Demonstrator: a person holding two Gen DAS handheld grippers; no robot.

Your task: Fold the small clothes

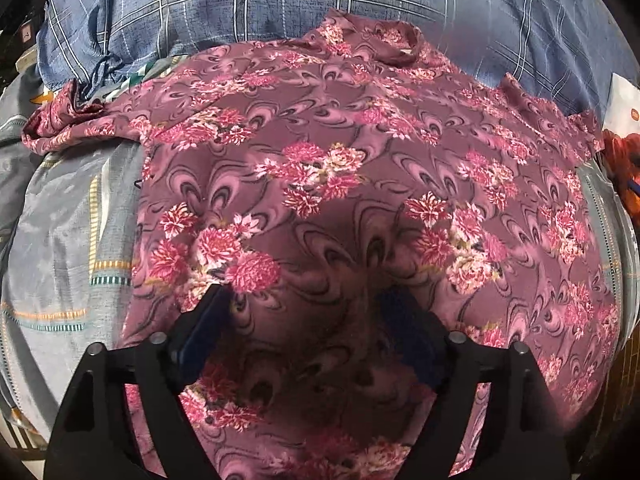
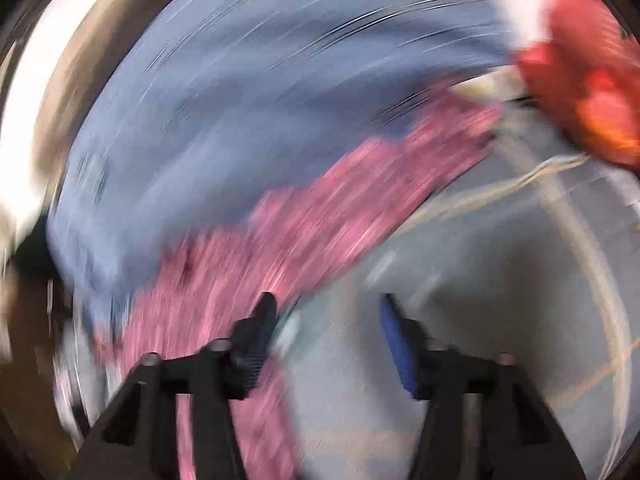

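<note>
A mauve garment with pink flowers (image 1: 320, 184) lies spread flat on a grey patterned bedsheet (image 1: 64, 240), its neckline at the far end. My left gripper (image 1: 306, 300) is open just above the garment's near part, with nothing between its fingers. In the right wrist view everything is smeared by motion. The same garment (image 2: 304, 232) shows there as a pink band running from lower left to upper right. My right gripper (image 2: 326, 308) is open and empty over the grey sheet (image 2: 460, 320), at the garment's right edge.
A blue checked cloth (image 1: 280, 4) lies beyond the garment, also in the right wrist view (image 2: 248, 92). A red and orange object (image 1: 622, 160) sits at the right edge, also in the right wrist view (image 2: 584, 72). A white box (image 1: 624, 100) lies beside it.
</note>
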